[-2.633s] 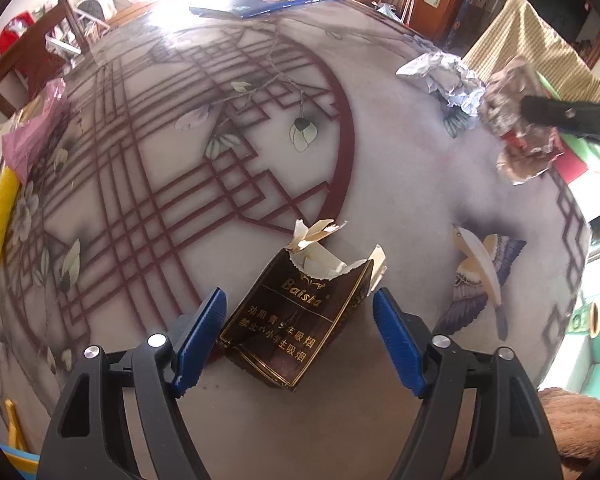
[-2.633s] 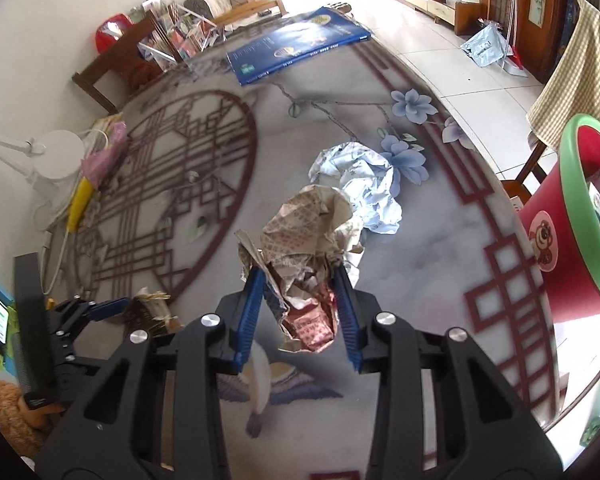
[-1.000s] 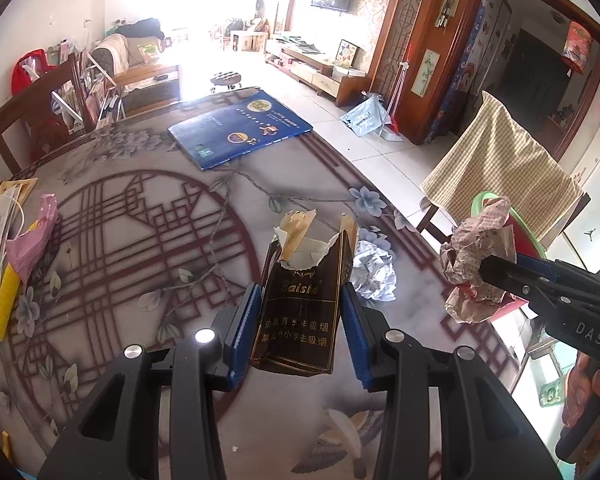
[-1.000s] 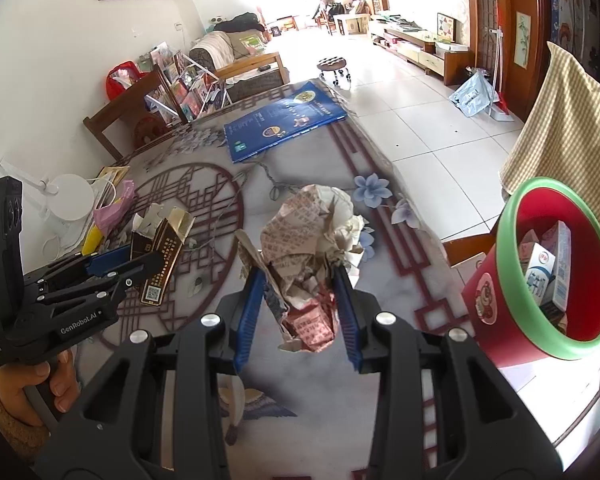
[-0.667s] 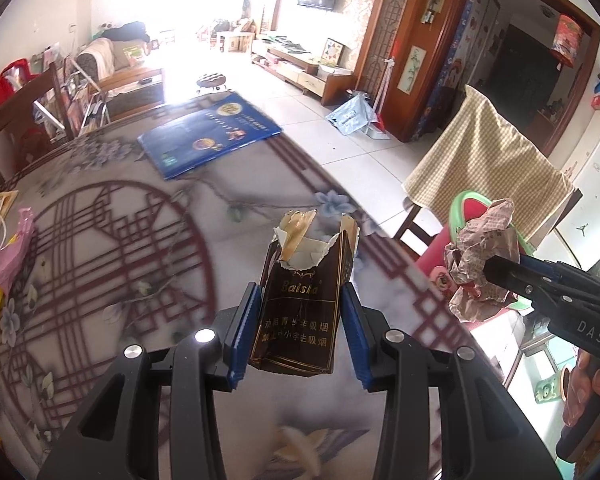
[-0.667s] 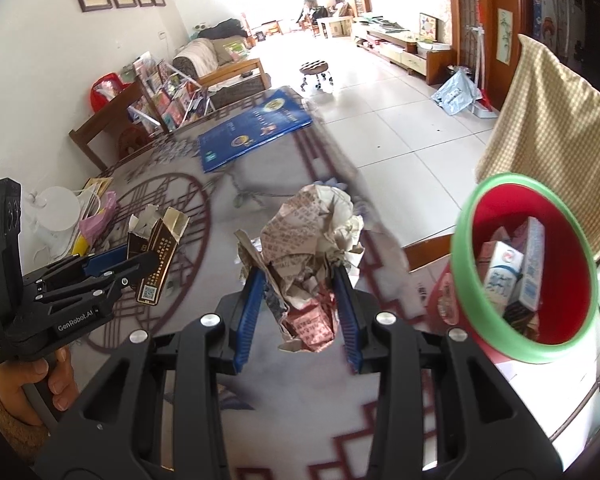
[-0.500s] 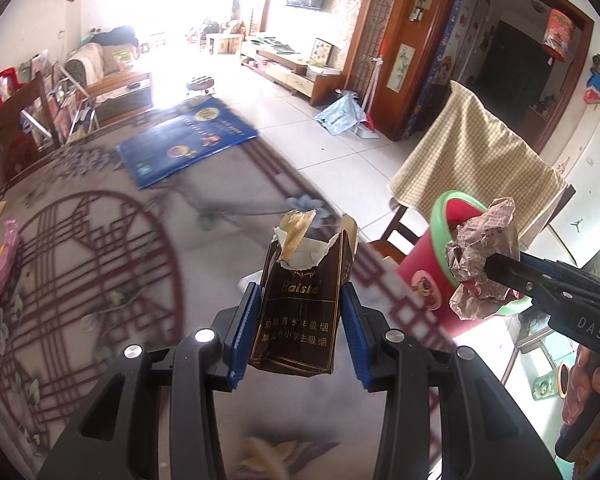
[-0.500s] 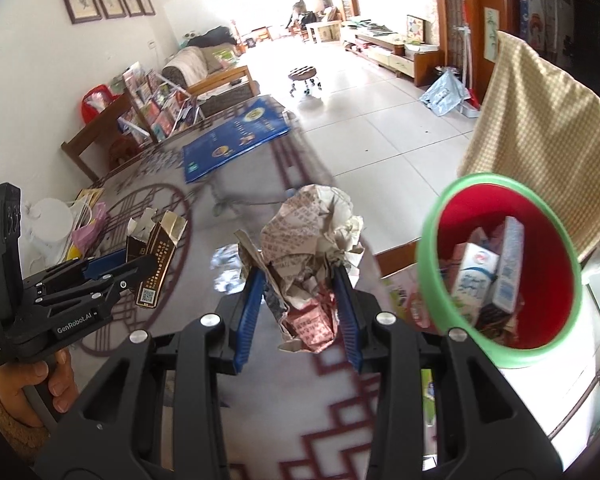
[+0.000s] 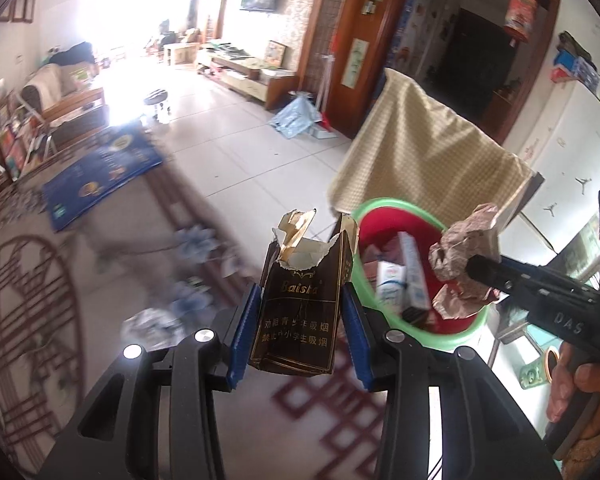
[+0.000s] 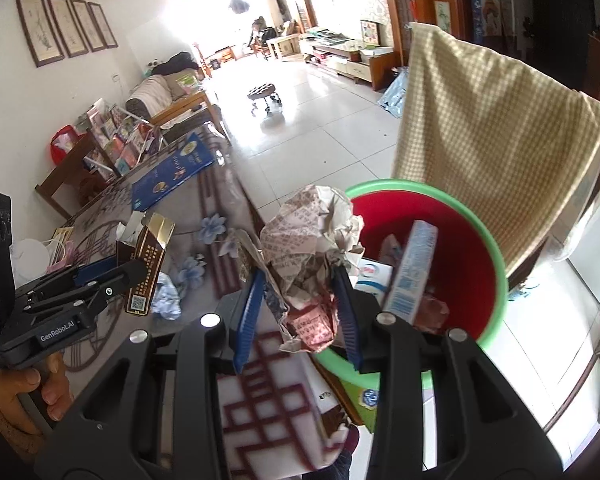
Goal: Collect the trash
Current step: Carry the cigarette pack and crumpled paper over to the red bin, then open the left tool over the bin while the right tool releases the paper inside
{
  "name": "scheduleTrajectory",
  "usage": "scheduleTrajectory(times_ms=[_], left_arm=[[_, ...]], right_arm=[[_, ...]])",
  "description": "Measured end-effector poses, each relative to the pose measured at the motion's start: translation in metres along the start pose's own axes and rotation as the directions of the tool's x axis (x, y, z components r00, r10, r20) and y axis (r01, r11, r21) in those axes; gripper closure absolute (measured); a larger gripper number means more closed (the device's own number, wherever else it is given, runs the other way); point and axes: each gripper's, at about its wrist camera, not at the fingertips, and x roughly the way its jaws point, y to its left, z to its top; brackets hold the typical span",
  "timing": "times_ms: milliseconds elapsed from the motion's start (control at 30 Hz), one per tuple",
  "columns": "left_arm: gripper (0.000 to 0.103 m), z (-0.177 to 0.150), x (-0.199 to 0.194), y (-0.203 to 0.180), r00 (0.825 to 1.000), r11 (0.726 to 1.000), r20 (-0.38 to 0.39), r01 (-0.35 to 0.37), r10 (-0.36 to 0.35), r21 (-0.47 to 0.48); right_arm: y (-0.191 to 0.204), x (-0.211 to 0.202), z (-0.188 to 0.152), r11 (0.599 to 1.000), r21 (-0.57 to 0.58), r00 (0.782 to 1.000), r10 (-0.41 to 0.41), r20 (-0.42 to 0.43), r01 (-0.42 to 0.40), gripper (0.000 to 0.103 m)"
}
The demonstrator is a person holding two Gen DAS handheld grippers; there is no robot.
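Left gripper (image 9: 300, 320) clamps torn brown pack (image 9: 300, 304), right gripper (image 10: 300, 316) clamps crumpled printed paper (image 10: 304, 248), green-rimmed red bin (image 10: 496, 272) at 2 o'clock

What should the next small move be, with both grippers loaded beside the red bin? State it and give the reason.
Probably carry the right gripper a little further over the red bin and then open it. It is shut on the crumpled paper wad, which sits only at the bin's near rim. The left gripper, shut on the torn cigarette pack, hangs short of the bin, above the table.
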Motion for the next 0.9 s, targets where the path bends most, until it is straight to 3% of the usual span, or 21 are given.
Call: scheduleTrajectory(times_ms=[467,900], left_arm=[[0.064,0.046,0.060,-0.091,0.992,0.988,-0.039,0.121,-0.118,0.092],[0.061,0.065,0.079,-0.116,0.988,0.982,-0.042,0.153,-0.149,0.107]], right_arm=[[-0.078,-0.004,0.001,0.992,0.111,0.999,-0.050,-0.014,0.051,0.067],[-0.095,0.006,0.004,0.989,0.131,0.998,-0.059,-0.028,0.062,0.066]])
